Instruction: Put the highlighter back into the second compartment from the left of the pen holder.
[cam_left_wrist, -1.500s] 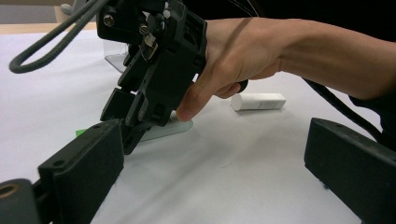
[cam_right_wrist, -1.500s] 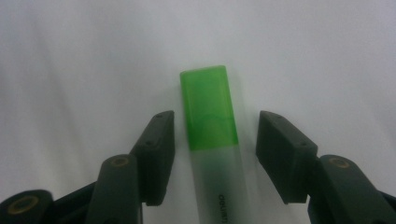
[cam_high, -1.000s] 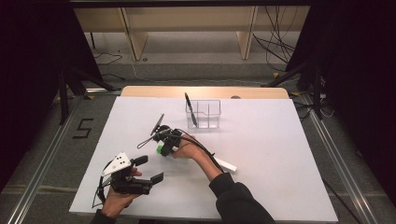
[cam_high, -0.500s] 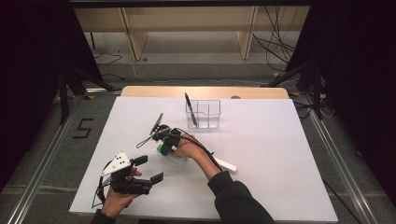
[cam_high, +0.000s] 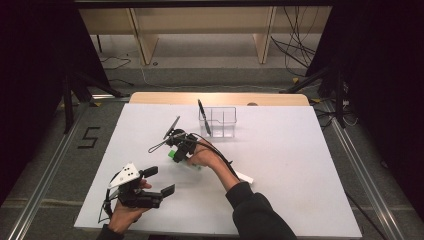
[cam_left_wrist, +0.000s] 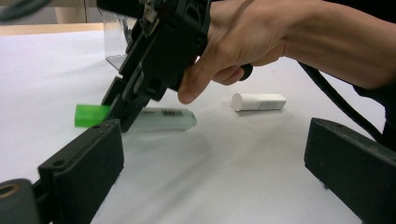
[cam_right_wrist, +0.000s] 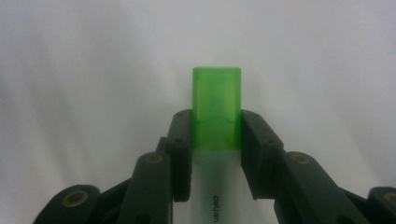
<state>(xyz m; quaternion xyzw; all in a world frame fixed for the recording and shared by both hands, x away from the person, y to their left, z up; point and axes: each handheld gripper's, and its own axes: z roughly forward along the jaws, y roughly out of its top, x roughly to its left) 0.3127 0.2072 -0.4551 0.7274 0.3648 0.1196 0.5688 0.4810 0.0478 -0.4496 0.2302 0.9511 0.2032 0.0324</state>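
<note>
Green plastic caps the white, tube-shaped highlighter marker (cam_right_wrist: 217, 140) that lies flat on the white tabletop (cam_high: 300, 165), a little in front of the clear plastic organizer box (cam_high: 218, 121) with a black pen (cam_high: 202, 110) leaning in it. The right hand-held gripper (cam_right_wrist: 217, 135) reaches down onto the marker, and its jaws, which have just been closing, now press on both sides of the body right where the green cap meets the white barrel; the cap sticks out beyond the pads. In the left gripper view the marker (cam_left_wrist: 140, 117) still rests on the tabletop under the right hand-held gripper (cam_left_wrist: 122, 114), with a short white cylinder (cam_left_wrist: 259, 101) lying near it, further toward the person's sleeve. The left hand-held gripper (cam_high: 156, 181) sits low near the front edge of the tabletop, well apart from the marker, its jaws spread wide with nothing between them.
</note>
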